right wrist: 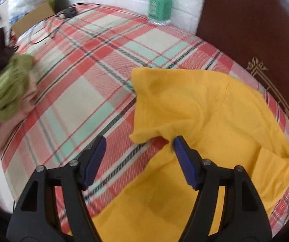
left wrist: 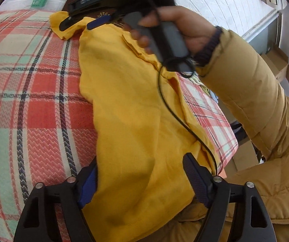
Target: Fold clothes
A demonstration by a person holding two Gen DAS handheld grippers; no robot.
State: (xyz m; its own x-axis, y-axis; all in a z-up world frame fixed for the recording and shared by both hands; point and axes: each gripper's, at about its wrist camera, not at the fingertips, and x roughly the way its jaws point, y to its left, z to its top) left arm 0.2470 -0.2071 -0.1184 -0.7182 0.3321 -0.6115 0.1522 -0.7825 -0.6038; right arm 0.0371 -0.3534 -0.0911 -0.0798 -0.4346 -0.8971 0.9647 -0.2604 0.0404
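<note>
Yellow shirt (left wrist: 128, 104) spread on plaid blanket (left wrist: 33, 84), lower frame — left gripper (left wrist: 140, 173) jaws straddling its hem, grip unclear, right gripper (right wrist: 138, 151) agape, empty — green clothes pile (right wrist: 5, 88) left edge.

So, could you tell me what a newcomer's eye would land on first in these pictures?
The bright yellow garment spread on the red, cream and mint plaid bedspread dominates both views, lying between the fingers of the left gripper. Next comes the right gripper, open above the garment's sleeve edge. A green pile of clothes sits at the bedspread's far left.
</note>
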